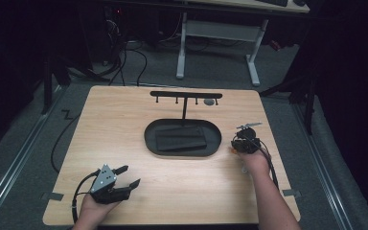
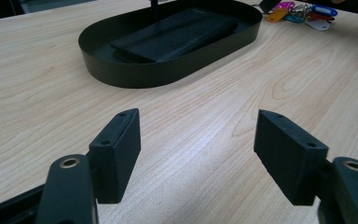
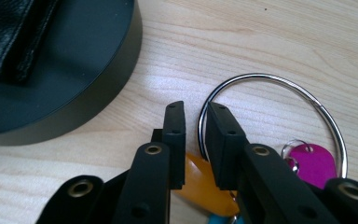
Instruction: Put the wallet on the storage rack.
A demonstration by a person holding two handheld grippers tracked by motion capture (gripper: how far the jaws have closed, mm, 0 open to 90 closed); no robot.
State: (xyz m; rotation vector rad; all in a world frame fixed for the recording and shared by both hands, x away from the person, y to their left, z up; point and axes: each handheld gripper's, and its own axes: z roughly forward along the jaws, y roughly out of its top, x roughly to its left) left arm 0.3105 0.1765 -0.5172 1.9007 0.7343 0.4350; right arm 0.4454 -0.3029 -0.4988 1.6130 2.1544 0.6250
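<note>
I have the right gripper low over the wooden table, just beside the right end of the oval black tray. Its jaws stand close together with a narrow gap, and the rim of the large steel key ring runs into that gap. From the right gripper view the jaws appear to straddle the wire, but I cannot tell whether they actually pinch it. The ring lies flat on the table, its loop extending to the right of the jaws. An orange tag sits under the jaws, a magenta tag lies inside the loop beside the right jaw, and a blue one is partly visible at the frame's lower edge.

The left gripper rests at the near left of the table, well apart from the keys, jaws spread wide and holding nothing.

A black wallet lies inside the tray. A black T-shaped hook stand rises behind it
</note>
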